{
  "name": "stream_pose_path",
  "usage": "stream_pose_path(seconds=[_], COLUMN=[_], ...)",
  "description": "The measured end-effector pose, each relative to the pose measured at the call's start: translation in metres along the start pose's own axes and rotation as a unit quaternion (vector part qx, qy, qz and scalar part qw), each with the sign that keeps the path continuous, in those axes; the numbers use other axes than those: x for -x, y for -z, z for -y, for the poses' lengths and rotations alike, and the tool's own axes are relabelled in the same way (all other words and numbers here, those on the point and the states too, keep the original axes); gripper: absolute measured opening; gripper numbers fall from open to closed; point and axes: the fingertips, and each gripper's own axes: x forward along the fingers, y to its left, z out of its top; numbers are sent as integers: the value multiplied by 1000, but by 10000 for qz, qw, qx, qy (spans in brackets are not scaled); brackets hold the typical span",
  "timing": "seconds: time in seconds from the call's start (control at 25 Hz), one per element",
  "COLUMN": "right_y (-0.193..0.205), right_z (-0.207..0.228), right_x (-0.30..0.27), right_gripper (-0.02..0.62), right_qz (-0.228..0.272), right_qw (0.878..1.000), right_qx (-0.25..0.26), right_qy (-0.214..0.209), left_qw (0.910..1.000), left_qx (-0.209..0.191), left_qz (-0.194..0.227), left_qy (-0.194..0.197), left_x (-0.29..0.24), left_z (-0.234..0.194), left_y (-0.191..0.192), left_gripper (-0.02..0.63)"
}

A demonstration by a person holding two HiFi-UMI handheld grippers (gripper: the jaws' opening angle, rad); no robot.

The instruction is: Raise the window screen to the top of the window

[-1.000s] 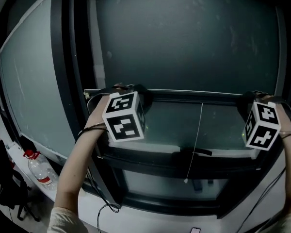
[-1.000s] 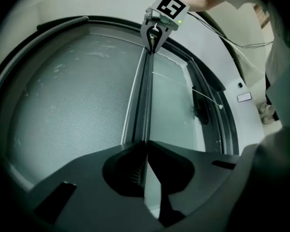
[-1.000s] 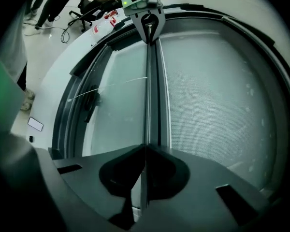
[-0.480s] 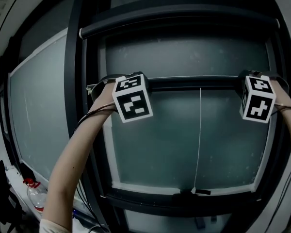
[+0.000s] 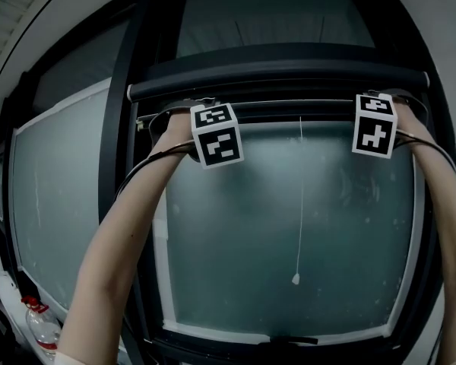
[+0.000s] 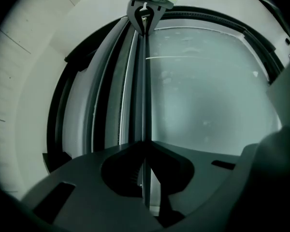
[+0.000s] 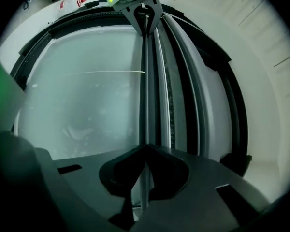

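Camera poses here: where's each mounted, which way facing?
Head view: on the person's head, facing the window; both forearms and marker cubes show.
Left gripper view: on the left gripper, looks along the screen bar to the right gripper; own jaws clamp it.
Right gripper view: on the right gripper, looks along the bar toward the left gripper; own jaws clamp it.
Shared: gripper views both show bar and pull cord.

All three views are dim and blue-grey. The only light comes softly through the frosted window glass, backlighting the window frame to near black and leaving the person's arms in shade. Fisheye distortion bows every straight edge, and black vignettes ring both gripper views. There the foreground is murky and soft, while the window screen bar is sharp; a green cast tints the right gripper view's left edge.
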Motion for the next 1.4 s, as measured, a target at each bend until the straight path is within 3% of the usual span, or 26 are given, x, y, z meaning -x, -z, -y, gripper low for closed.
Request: stream_pose_path(seconds=[0.36, 0.68, 0.76, 0.84, 0.92, 0.96, 1.0, 1.12, 1.16, 1.2, 1.24, 1.32, 1.36, 1.4], right_y=[4, 3, 3, 4, 6, 6, 6, 8, 9, 10, 10, 5, -1, -8], right_z=[47, 56, 57, 61, 63, 61, 57, 33, 21, 5, -16, -69, -98, -127], right_x=[-9, -14, -11, -5, 4, 10, 17, 37, 44, 53, 61, 74, 81, 89], right_gripper=[16, 17, 17, 25, 37, 35, 35, 35, 35, 35, 35, 32, 28, 26], right_qz=[3, -186, -164, -2, 287, 498, 741, 1474, 1734, 2003, 2258, 2625, 2746, 2859], right_qw=[9968, 9958, 9938, 9874, 9735, 9631, 9498, 8967, 8739, 8470, 8166, 7556, 7303, 7110], right_qx=[-194, -275, -456, -927, -1521, -1875, -2278, -3594, -4022, -4461, -4908, -5729, -6047, -6269], right_qy=[777, 848, 1004, 1284, 1684, 1868, 2011, 2123, 2110, 2085, 2033, 1787, 1599, 1403], left_qw=[9981, 9979, 9966, 9887, 9648, 9441, 9168, 8185, 7933, 7785, 7751, 7899, 7952, 7919], left_qx=[-75, -59, 248, 1009, 2095, 2753, 3436, 5045, 5340, 5500, 5535, 5406, 5387, 5476], left_qz=[-94, 78, 237, 582, 1095, 1355, 1632, 2481, 2666, 2773, 2801, 2670, 2582, 2542], left_qy=[-611, -647, -755, -947, -1151, -1207, -1218, -1184, -1199, -1207, -1200, -1118, -1034, -919], left_x=[-11, -12, -10, -4, 6, 12, 19, 43, 50, 57, 63, 71, 76, 80], left_z=[-48, -56, -57, -63, -67, -66, -61, -33, -17, 3, 27, 83, 113, 142], left_y=[-4, -3, -4, -4, 0, 4, 9, 16, 17, 16, 14, 8, 5, 2], left_gripper=[17, 17, 20, 32, 49, 43, 43, 43, 43, 43, 43, 43, 38, 31])
